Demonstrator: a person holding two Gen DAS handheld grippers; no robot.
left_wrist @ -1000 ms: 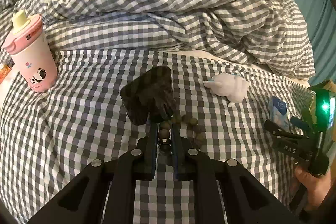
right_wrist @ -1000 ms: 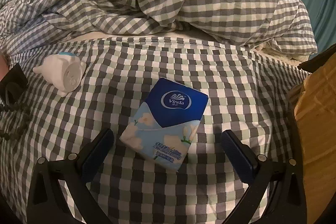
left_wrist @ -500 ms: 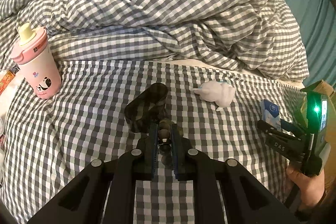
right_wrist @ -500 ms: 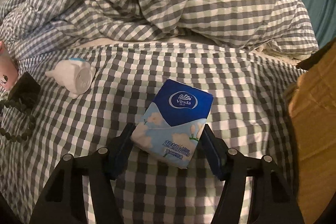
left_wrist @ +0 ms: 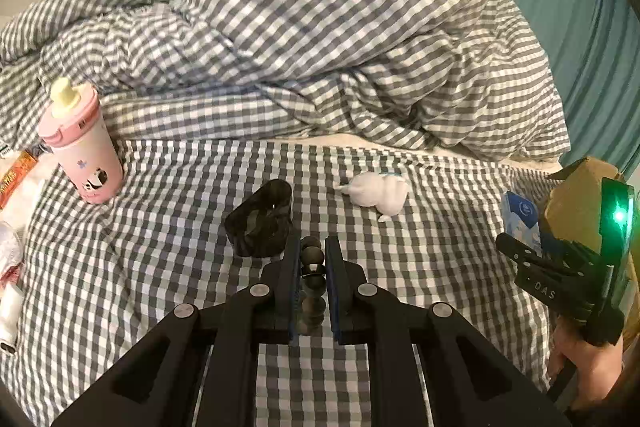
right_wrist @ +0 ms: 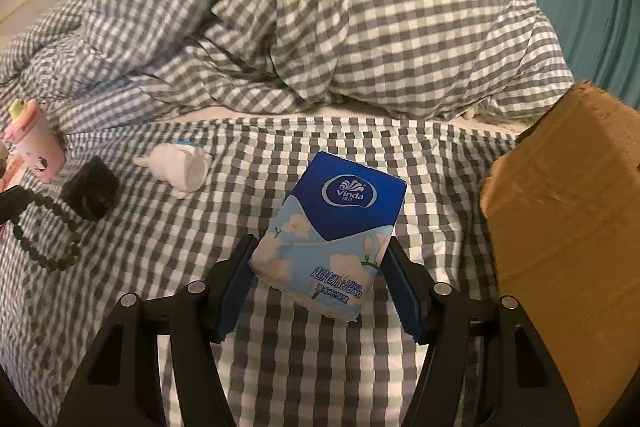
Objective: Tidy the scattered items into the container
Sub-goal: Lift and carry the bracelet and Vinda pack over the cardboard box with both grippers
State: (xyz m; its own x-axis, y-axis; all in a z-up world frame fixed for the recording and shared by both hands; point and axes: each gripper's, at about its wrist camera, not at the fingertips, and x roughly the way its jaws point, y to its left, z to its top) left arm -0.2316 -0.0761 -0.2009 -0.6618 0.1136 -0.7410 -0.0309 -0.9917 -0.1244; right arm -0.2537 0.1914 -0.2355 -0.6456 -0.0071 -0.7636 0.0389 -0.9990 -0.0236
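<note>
The left gripper has its two fingers pinched together on a string of dark beads, which runs up between the pads; from the right wrist camera the rest of the strand hangs in a loop at the far left, above the checked sheet. Just beyond those fingertips, slightly to the left, a black pouch lies on the bed. Further out and to the right is a small white figurine on its side, and far left stands a pink panda cup with a pale spout, upright against the rumpled duvet.

The right gripper is clamped on a blue Vinda tissue pack, one finger pressed to each side of its lower half, the pack tilted with its dark blue end pointing away. It looks lifted off the checked sheet, though I cannot be sure. Just to the right of it rises the brown cardboard box, near but not touching the pack. Behind everything, a teal curtain hangs on the right.
</note>
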